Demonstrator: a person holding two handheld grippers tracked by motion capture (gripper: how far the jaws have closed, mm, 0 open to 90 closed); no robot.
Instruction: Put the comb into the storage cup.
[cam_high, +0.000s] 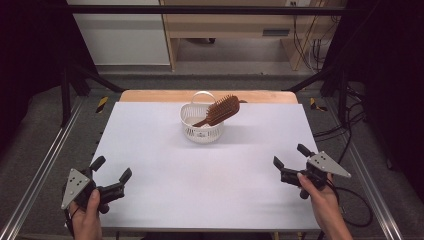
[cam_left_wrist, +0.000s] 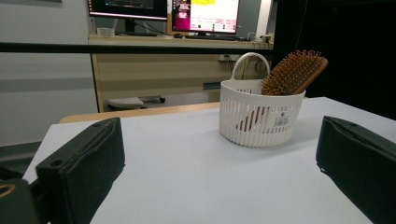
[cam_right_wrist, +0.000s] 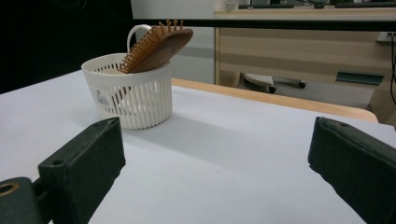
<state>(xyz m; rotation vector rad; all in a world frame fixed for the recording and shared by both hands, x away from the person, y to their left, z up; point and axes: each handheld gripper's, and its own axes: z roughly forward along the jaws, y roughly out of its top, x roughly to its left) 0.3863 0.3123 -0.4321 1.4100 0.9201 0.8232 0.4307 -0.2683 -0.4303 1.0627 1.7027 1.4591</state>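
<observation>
Brush: far centre of table, handle down in basket; I judge it stiff, light; I'd grip its head.
Basket: thin plastic, likely tips.
Left gripper: released, empty.
Right gripper: released, empty.

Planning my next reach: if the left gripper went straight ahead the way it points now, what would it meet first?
Probably the white basket holding the wooden hairbrush. It sits between the open jaws of the left gripper, slightly right of centre, with bare white table before it. Depth is unclear, so it might graze the basket's left side.
</observation>
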